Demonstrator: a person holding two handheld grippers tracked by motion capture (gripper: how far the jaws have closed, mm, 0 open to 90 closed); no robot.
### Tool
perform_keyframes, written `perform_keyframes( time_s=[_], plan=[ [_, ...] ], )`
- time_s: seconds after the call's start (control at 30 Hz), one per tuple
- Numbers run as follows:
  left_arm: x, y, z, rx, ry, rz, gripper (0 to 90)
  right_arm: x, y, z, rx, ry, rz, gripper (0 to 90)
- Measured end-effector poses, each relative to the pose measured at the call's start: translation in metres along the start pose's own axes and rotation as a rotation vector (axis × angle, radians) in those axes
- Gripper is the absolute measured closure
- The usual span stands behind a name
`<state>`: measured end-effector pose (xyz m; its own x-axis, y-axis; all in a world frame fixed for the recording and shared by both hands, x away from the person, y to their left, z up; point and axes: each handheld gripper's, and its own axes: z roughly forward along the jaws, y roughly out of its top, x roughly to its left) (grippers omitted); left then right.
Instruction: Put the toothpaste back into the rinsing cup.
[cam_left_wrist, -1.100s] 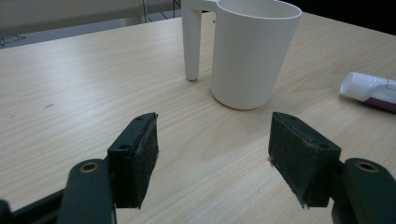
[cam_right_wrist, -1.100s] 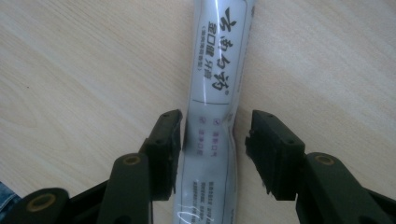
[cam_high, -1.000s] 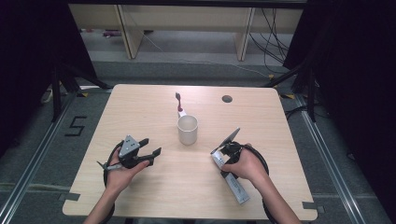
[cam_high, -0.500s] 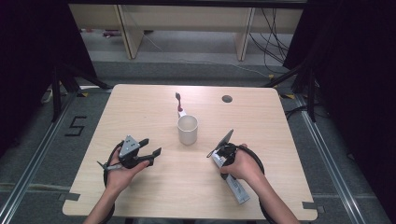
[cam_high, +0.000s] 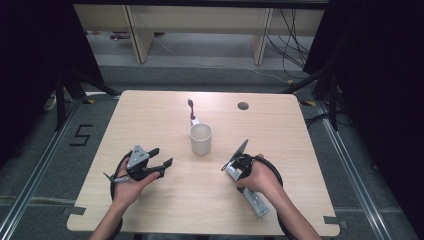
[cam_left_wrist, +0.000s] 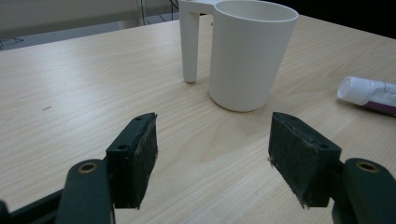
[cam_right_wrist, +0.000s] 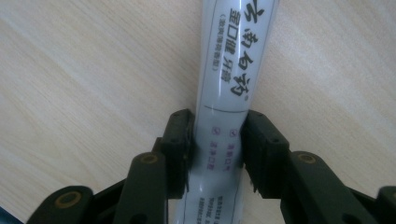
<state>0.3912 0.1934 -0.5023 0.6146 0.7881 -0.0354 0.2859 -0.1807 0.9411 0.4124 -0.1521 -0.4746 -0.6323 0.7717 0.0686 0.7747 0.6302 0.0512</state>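
Observation:
A white toothpaste tube (cam_high: 256, 200) with printed lettering lies flat on the wooden table (cam_high: 150, 115) at the front right. My right gripper (cam_high: 235, 170) points down at it. In the right gripper view its jaws have just been closing, and both pads now press the sides of the tube (cam_right_wrist: 233, 60) held by the right gripper (cam_right_wrist: 215, 149). A white cup (cam_high: 201, 139) stands mid-table, with a toothbrush (cam_high: 191, 111) upright in a holder behind it. My left gripper (cam_high: 161, 156) rests front left, open and with nothing in it, facing the cup (cam_left_wrist: 250, 51).
A round cable hole (cam_high: 243, 106) sits in the tabletop at the back right. In the left gripper view the tube's cap end (cam_left_wrist: 369, 91) lies to the right of the cup. Cables loop on the table around both hands.
The right gripper has tilted slightly over the toothpaste tube. The left hand, the cup and the toothbrush stand as before.

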Motion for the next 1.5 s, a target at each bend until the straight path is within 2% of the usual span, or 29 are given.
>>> perform_keyframes(
  time_s=[0.03, 0.1, 0.13, 0.17, 0.3, 0.33, 0.37, 0.4, 0.43, 0.47, 0.57, 0.6, 0.63, 0.67, 0.73, 0.77, 0.8, 0.83, 0.9, 0.93, 1.0, 1.07, 1.1, 1.23, 1.3, 1.37, 1.4, 1.43, 1.5],
  plan=[
    [0.0, 0.0, 0.0, -0.01, -0.003, -0.002, 32.4, 0.001, 0.0, 0.0, 0.007, 0.001, 0.002, 66.1],
    [0.0, 0.0, 0.0, 0.002, -0.002, 0.002, 32.6, 0.001, -0.001, -0.001, 0.012, 0.0, -0.001, 67.7],
    [0.0, 0.0, 0.0, 0.006, -0.003, 0.003, 32.6, -0.001, -0.001, -0.001, 0.009, -0.006, -0.033, 68.3],
    [-0.001, -0.001, 0.0, 0.004, -0.006, -0.002, 32.6, 0.0, -0.002, -0.002, 0.013, -0.006, -0.02, 69.2],
    [-0.002, 0.0, 0.0, 0.014, -0.016, 0.004, 33.4, -0.002, -0.003, -0.003, 0.007, 0.004, -0.041, 72.3],
    [-0.003, 0.0, 0.0, 0.016, -0.025, 0.011, 33.4, -0.004, -0.003, -0.003, -0.003, 0.014, -0.085, 72.8],
    [-0.005, 0.001, 0.0, 0.017, -0.04, 0.031, 33.6, -0.004, -0.005, -0.004, 0.002, 0.01, -0.089, 73.6],
    [-0.007, 0.002, 0.0, 0.003, -0.054, 0.034, 33.7, -0.007, -0.005, -0.003, -0.031, 0.021, -0.156, 73.8],
    [-0.007, 0.002, 0.0, 0.003, -0.054, 0.034, 34.2, -0.007, -0.005, -0.003, -0.031, 0.021, -0.156, 73.8],
    [-0.008, 0.003, -0.001, 0.006, -0.059, 0.044, 34.2, -0.005, -0.007, -0.003, -0.007, 0.028, -0.147, 74.1],
    [-0.013, 0.006, -0.001, 0.005, -0.091, 0.072, 35.4, -0.006, -0.01, -0.004, -0.009, 0.026, -0.216, 74.6],
    [-0.017, 0.007, -0.001, 0.004, -0.11, 0.082, 36.3, -0.007, -0.011, -0.005, -0.024, 0.026, -0.254, 74.7],
    [-0.017, 0.007, -0.001, 0.004, -0.11, 0.082, 36.7, -0.007, -0.011, -0.005, -0.024, 0.026, -0.254, 74.7],
    [-0.02, 0.008, -0.001, 0.009, -0.134, 0.097, 37.1, -0.005, -0.012, -0.008, -0.032, 0.015, -0.259, 74.9],
    [-0.022, 0.009, -0.001, 0.012, -0.148, 0.111, 37.3, -0.006, -0.013, -0.009, -0.037, 0.021, -0.27, 74.9],
    [-0.025, 0.009, -0.001, 0.013, -0.168, 0.12, 37.4, -0.004, -0.014, -0.01, -0.04, 0.023, -0.273, 74.9],
    [-0.029, 0.009, 0.0, 0.015, -0.205, 0.13, 37.3, -0.003, -0.014, -0.013, -0.052, 0.031, -0.298, 74.9],
    [-0.032, 0.01, 0.0, 0.021, -0.223, 0.123, 37.0, -0.001, -0.015, -0.015, -0.047, 0.033, -0.293, 75.0],
    [-0.035, 0.011, 0.002, 0.017, -0.263, 0.122, 36.1, 0.001, -0.015, -0.017, -0.065, 0.037, -0.323, 75.0],
    [-0.035, 0.011, 0.002, 0.017, -0.263, 0.122, 35.4, 0.001, -0.015, -0.017, -0.065, 0.037, -0.323, 75.0],
    [-0.042, 0.012, 0.006, 0.025, -0.318, 0.148, 34.8, 0.007, -0.014, -0.021, -0.067, 0.034, -0.351, 75.1],
    [-0.044, 0.012, 0.006, 0.035, -0.329, 0.159, 34.4, 0.009, -0.014, -0.023, -0.065, 0.038, -0.353, 75.1],
    [-0.046, 0.012, 0.008, 0.033, -0.35, 0.166, 34.1, 0.011, -0.013, -0.024, -0.073, 0.041, -0.375, 75.2],
    [-0.055, 0.011, 0.013, 0.049, -0.4, 0.206, 33.7, 0.018, -0.011, -0.028, -0.071, 0.033, -0.383, 75.3],
    [-0.056, 0.01, 0.014, 0.05, -0.408, 0.207, 33.7, 0.018, -0.01, -0.029, -0.077, 0.026, -0.396, 75.3],
    [-0.059, 0.009, 0.015, 0.047, -0.433, 0.211, 33.4, 0.019, -0.009, -0.029, -0.079, 0.031, -0.426, 75.3],
    [-0.06, 0.009, 0.016, 0.054, -0.449, 0.23, 32.8, 0.022, -0.008, -0.029, -0.073, 0.034, -0.437, 75.3],
    [-0.062, 0.008, 0.015, 0.055, -0.45, 0.227, 32.6, 0.021, -0.007, -0.028, -0.081, 0.04, -0.465, 75.3],
    [-0.064, 0.008, 0.016, 0.054, -0.458, 0.228, 32.3, 0.024, -0.007, -0.029, -0.072, 0.041, -0.455, 75.3]
  ],
)
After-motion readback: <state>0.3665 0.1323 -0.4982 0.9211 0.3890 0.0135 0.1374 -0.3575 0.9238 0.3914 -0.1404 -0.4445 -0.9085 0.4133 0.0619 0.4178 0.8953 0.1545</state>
